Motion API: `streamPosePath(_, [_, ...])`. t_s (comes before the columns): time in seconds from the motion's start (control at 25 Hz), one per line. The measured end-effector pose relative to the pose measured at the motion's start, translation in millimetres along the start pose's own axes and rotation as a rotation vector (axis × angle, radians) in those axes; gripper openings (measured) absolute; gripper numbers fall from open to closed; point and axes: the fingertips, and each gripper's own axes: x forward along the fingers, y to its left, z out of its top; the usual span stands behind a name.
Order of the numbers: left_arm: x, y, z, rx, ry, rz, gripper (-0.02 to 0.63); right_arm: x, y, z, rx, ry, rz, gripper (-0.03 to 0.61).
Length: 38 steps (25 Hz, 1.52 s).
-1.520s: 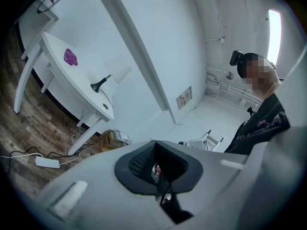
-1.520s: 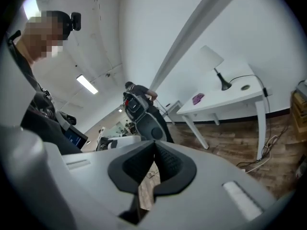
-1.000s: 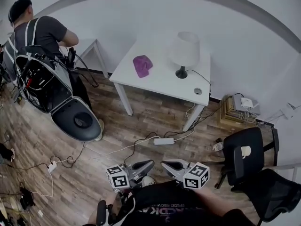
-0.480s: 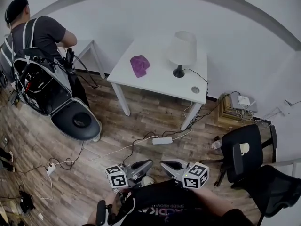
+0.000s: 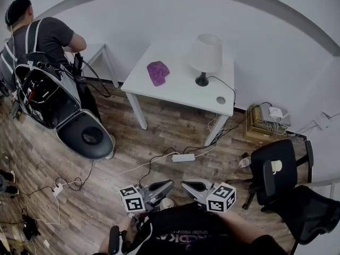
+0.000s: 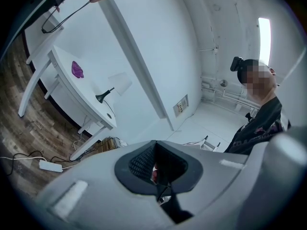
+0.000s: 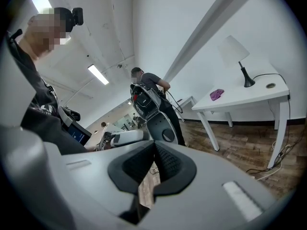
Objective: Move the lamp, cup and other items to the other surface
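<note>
The left gripper (image 6: 156, 143) had its jaws closed together on nothing. The right gripper (image 7: 154, 145) was the same, pads meeting and empty. Both were held low in front of the person, well apart from the white table (image 5: 175, 92).

In my judgement the task had not begun. The lamp (image 5: 205, 57), a crumpled purple cloth (image 5: 158, 72) and a small round item (image 5: 220, 100) all sat on that table. Whether the round item was the cup could not be told.

The lamp had a pale tapered shade, probably fabric, on a slim dark stem and round base, with its cord trailing over the table edge. The cloth appeared soft and limp. The table top was smooth matt white. Every item was yet to be carried across.
</note>
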Motion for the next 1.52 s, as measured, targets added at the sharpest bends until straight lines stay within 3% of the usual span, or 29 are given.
streamPosePath(0.56, [-10,-2,-1,-0.010,-0.023,0.004,0.000,2,8,0,-0.016,-0.003,0.015,0.005])
streamPosePath(1.52, [-31,11,9,-0.018,-0.055,0.036,0.000,0,4,17,-0.001,-0.094,-0.066,0.006])
